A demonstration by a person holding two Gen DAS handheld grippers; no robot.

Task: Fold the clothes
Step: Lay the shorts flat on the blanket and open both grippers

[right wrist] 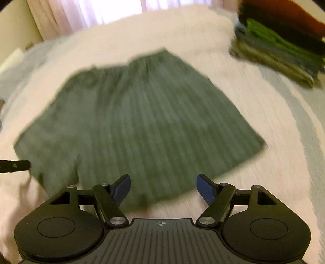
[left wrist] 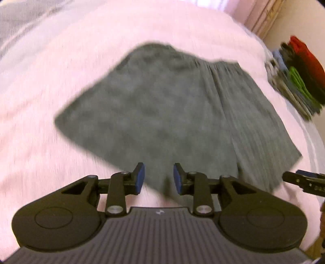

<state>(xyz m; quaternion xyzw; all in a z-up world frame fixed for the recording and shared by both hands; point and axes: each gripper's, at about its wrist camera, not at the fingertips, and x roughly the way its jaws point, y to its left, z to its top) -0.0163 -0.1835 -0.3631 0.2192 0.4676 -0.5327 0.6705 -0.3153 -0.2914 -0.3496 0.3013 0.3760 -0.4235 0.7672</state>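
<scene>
A dark green ribbed garment (left wrist: 162, 113) lies spread flat on a pale pink bedcover (left wrist: 50, 101), its gathered waistband at the far side. My left gripper (left wrist: 158, 178) hovers above the garment's near hem, its blue pads apart with only cloth below them. In the right wrist view the same garment (right wrist: 142, 121) fills the middle, and my right gripper (right wrist: 163, 187) stands wide open over its near edge, holding nothing. The tip of the right gripper (left wrist: 300, 180) shows at the right edge of the left view; the left gripper's tip (right wrist: 14, 166) shows at the left edge of the right view.
A stack of folded clothes (right wrist: 280, 44) in red, black, bright green and grey sits on the bed to the right, also the stack (left wrist: 298, 79) in the left view. Curtains (right wrist: 85, 12) hang beyond the bed's far end. Bare bedcover (right wrist: 274, 162) surrounds the garment.
</scene>
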